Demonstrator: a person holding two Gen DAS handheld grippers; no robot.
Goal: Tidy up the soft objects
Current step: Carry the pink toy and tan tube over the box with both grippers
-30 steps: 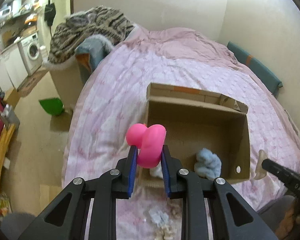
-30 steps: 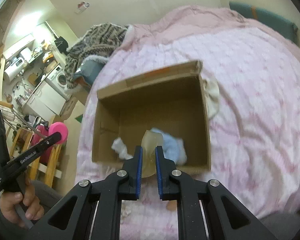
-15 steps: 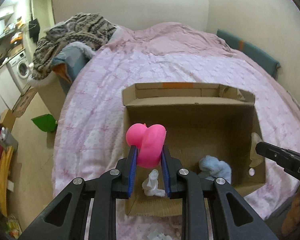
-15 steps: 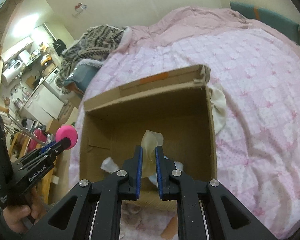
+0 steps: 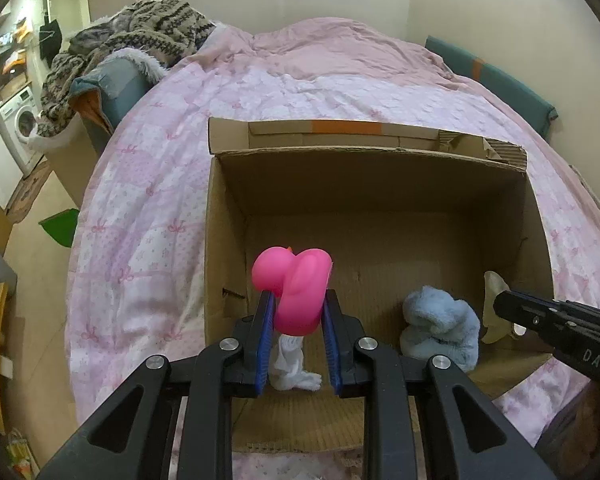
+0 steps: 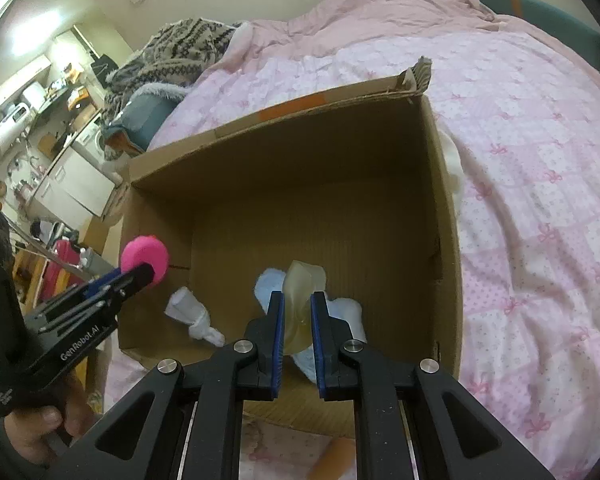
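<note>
Both tongs are dropping closer over the open brown cardboard box (image 5: pixel 380 184) on the pink quilted bed (image 5: pixel 148 208). Left tongs (image 5: pixel 296 320) are clamping a pink rubber duck (image 5: pixel 296 288); right tongs (image 6: pixel 297 320) are pinching a pale translucent soft piece (image 6: pixel 300 284) above a fluffy light-blue cloth (image 6: pixel 340 312) inside.

The left gripper (image 5: pixel 296 312), of matte black plastic, has angular arms with triangular cut-outs, round silver screw heads and flat blue finger pads (image 5: pixel 265 340). The right gripper (image 6: pixel 298 322) is built the same. White lettering on the left one's side reads "GenRobot.AI". The hand (image 6: pixel 40 430) gripping its handle seems to emerge from a dark sleeve.
</note>
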